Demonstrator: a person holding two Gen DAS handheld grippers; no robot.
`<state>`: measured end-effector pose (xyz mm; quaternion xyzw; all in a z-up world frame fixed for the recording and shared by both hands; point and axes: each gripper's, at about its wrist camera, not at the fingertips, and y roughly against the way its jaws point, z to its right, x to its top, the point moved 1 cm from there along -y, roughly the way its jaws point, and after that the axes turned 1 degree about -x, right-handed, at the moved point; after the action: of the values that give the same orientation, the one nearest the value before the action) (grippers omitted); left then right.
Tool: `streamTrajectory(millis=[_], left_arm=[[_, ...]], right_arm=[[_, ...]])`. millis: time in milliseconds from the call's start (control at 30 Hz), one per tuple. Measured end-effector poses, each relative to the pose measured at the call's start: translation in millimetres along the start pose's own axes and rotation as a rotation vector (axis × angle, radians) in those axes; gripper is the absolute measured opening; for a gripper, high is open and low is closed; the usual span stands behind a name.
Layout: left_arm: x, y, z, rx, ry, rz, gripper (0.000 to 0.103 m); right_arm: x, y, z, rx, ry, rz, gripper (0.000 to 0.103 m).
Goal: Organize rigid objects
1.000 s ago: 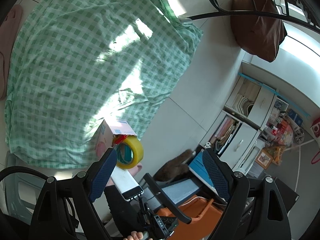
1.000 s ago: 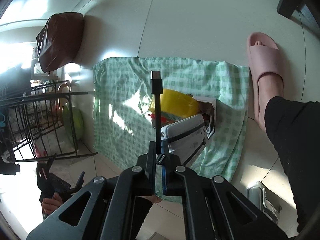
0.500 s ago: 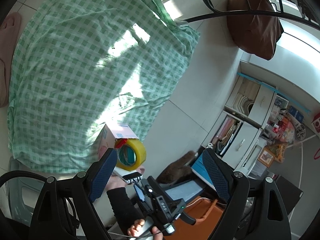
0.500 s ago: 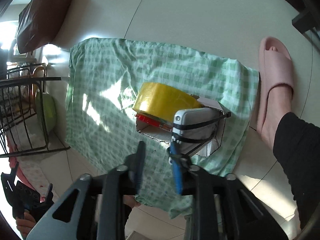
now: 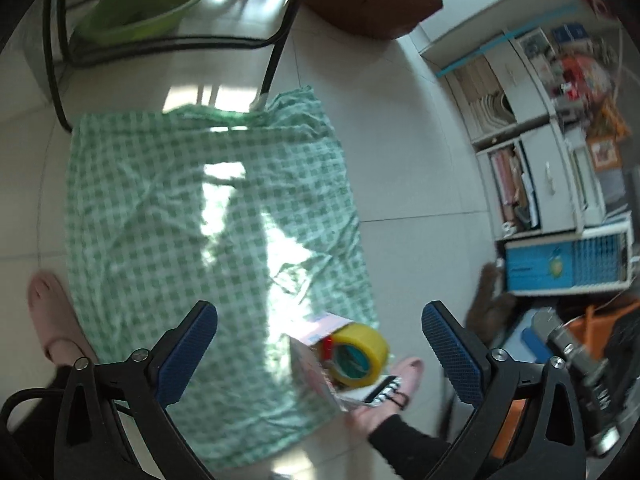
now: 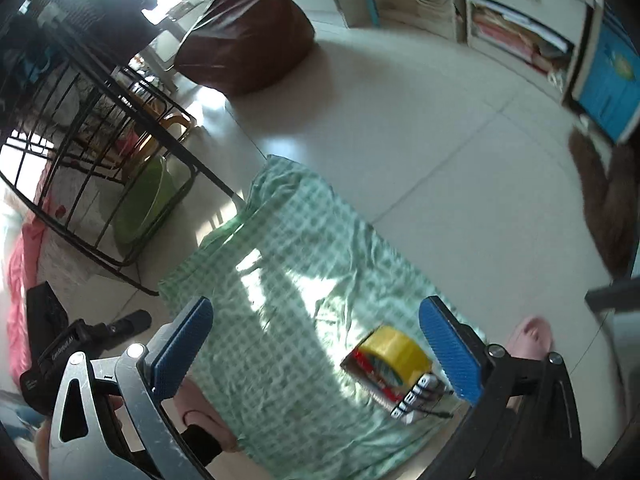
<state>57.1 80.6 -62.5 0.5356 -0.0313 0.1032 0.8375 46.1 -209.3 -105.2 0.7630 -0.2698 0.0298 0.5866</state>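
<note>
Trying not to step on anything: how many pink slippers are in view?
2. One pink slipper lies at the checked cloth's left edge; the other sits right of the tape roll, by the box.

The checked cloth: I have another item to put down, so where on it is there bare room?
Most of the checked cloth is bare: the whole stretch from the black rack end down to the pink slipper. Only the corner with the small box holding the yellow tape roll is crowded.

Home living space: tiled floor [image 5: 400,168], white shelf unit [image 5: 532,168] crammed with papers at 2 o'clock, pink slipper [image 5: 48,316], brown beanbag [image 6: 248,36].
</note>
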Motion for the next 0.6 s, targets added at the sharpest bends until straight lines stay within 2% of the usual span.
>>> streamTrajectory(millis=[100,167,233,300,367,467,600], left_arm=[[-10.5,3.0,27.3,0.128,-0.147,0.08,0.103],[-18.8,3.8,44.0,0.173,-0.207,0.115,0.103],[-25.9,4.6,58.2,0.241,-0.277,0.15,0.103],[-34.5,5.4,73.5,0.283,-0.349,0.196,0.103],[-43.4,9.0,87.2,0.285,-0.391,0.239,0.103],[-58.1,14.6,103.0,0.282,-0.458,0.284,0.103],[-83.2,17.9,124.1,0.24,-0.528,0.312,0.103]], right_arm=[[1.9,-29.3,-16.5,0.046,-0.055,-0.1,0.103],[-5.5,-51.9,-16.0,0.05,-0.104,-0.163,0.103],[-12.7,-67.8,-9.4,0.017,-0.138,-0.17,0.103],[-13.2,-80.1,-0.6,-0.054,-0.181,-0.208,0.103],[-5.7,-88.5,1.8,-0.048,-0.207,-0.229,0.103],[10.2,-82.9,-4.6,-0.082,-0.168,-0.153,0.103],[22.1,-75.7,-8.0,-0.021,-0.216,-0.14,0.103]])
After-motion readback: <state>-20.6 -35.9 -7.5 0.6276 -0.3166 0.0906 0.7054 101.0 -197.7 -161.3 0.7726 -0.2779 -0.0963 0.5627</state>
